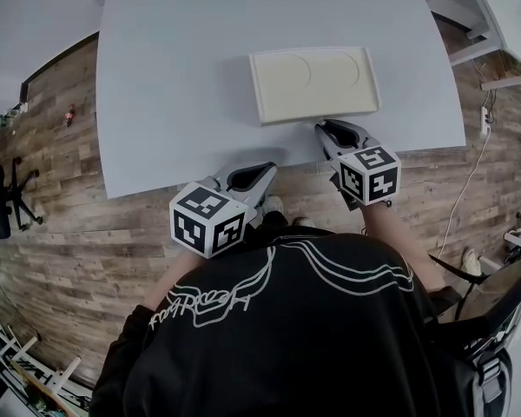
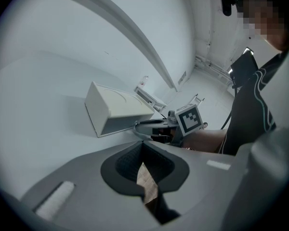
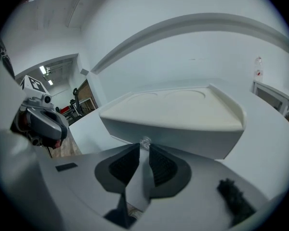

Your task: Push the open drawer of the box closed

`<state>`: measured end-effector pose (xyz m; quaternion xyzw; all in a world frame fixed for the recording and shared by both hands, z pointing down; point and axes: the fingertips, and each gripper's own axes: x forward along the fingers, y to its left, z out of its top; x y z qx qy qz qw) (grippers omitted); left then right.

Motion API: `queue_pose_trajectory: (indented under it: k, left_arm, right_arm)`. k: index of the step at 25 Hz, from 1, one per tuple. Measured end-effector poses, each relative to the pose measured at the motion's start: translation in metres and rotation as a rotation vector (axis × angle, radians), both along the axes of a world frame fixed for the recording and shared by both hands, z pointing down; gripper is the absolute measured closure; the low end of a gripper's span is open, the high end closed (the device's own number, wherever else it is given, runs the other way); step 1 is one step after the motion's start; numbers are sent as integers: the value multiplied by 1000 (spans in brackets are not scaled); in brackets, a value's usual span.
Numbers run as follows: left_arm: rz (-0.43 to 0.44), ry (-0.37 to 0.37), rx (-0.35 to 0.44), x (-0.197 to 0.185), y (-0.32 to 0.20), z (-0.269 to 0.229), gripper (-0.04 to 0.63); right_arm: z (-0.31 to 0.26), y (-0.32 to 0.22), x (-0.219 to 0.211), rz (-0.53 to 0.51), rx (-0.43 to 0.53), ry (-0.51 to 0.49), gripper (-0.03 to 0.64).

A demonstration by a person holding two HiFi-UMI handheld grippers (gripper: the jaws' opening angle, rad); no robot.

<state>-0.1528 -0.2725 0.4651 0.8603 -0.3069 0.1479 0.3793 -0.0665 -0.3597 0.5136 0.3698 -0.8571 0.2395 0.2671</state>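
While the box (image 1: 313, 85) sits on the table (image 1: 182, 76) with its long side across the person, its near face looks flush, no drawer seen standing out; right gripper (image 1: 330, 129) is the nearer, tips right at that face, small knob (image 3: 145, 142) dead ahead; jaws a thin slit, holding nothing, pointing away from the body; left gripper (image 1: 262, 170) hangs back at the table edge, jaws together, empty.

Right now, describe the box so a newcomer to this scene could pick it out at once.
On the big pale table, look near the front edge, just ahead of the right gripper. The box is the flat cream slab there, the only thing lying on the table, with two shallow round hollows in its top.
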Motion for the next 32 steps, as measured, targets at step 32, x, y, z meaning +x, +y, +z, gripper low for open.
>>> queue_pose_trajectory:
  k: [32]
  left_arm:
    - [-67,-3,226,147,172,-94,589]
  right_arm:
    - [-152,258,91,-378,183,-362,607]
